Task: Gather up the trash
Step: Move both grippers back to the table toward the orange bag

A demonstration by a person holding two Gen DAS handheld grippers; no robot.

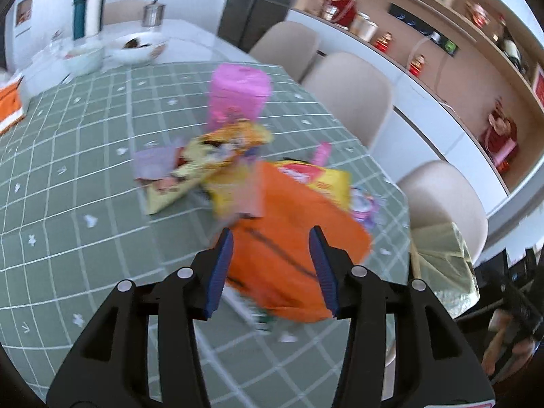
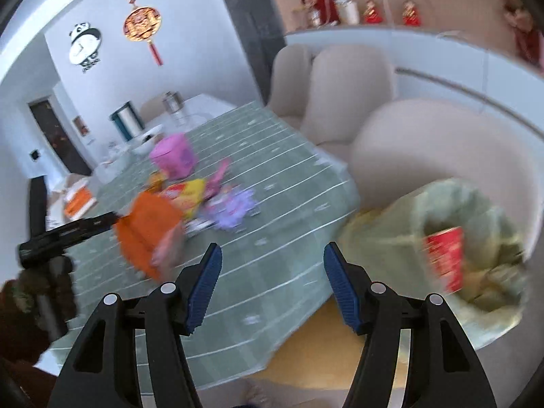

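An orange wrapper [image 1: 292,248] hangs from my left gripper [image 1: 272,265], whose jaws stand wide; it also shows in the right wrist view [image 2: 149,231], lifted above the table at the left gripper's tip. More trash lies behind it: yellow snack bags [image 1: 217,156], a pink box [image 1: 238,95] and a purple wrapper [image 2: 234,210]. My right gripper [image 2: 272,285] is open and empty over the table's near edge. A pale green trash bag [image 2: 469,238] stands open to its right with a red packet [image 2: 445,255] inside.
The green checked tablecloth [image 1: 85,176] covers the table. Beige chairs [image 1: 353,98] line its right side. White bowls [image 1: 132,47] and a metal canister [image 1: 153,13] stand at the far end. An orange box [image 1: 10,102] sits at the left edge.
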